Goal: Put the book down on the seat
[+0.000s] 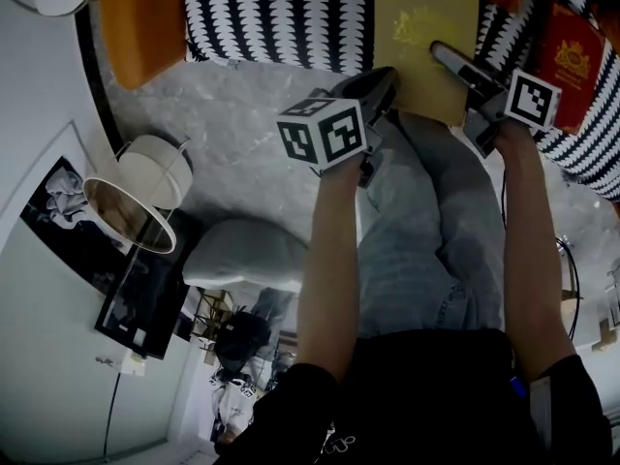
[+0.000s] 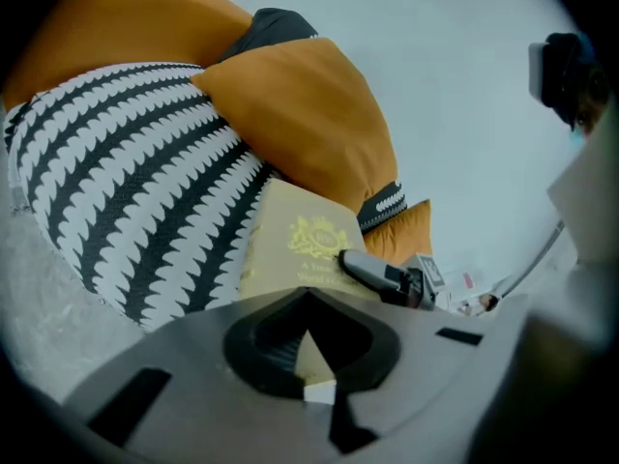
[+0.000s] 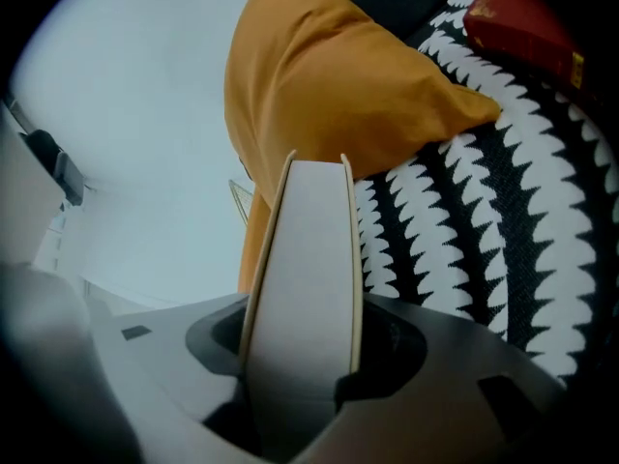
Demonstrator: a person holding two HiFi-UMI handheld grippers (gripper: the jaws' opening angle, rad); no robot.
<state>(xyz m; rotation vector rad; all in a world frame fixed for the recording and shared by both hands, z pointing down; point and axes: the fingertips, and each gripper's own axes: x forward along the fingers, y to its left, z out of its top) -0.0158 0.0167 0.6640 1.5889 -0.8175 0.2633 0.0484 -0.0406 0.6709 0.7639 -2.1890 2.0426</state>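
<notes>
A yellow book (image 1: 418,37) with a gold crest lies over the front edge of the black-and-white patterned seat (image 1: 281,13), its near end jutting toward my knees. My right gripper (image 1: 460,66) is shut on the book's right side. In the right gripper view the pale page edge (image 3: 305,259) fills the space between the jaws. My left gripper (image 1: 380,87) is shut at the book's near left corner. In the left gripper view the book (image 2: 300,245) shows just beyond the shut left gripper (image 2: 309,356). Whether that gripper pinches the cover I cannot tell.
Orange cushions (image 1: 140,17) (image 2: 300,114) (image 3: 338,75) lean on the seat. A red book (image 1: 572,61) lies on the seat at the right. Grey marbled floor (image 1: 232,114) runs in front, with a round white lamp (image 1: 145,187) and a white pouf (image 1: 247,255) at the left.
</notes>
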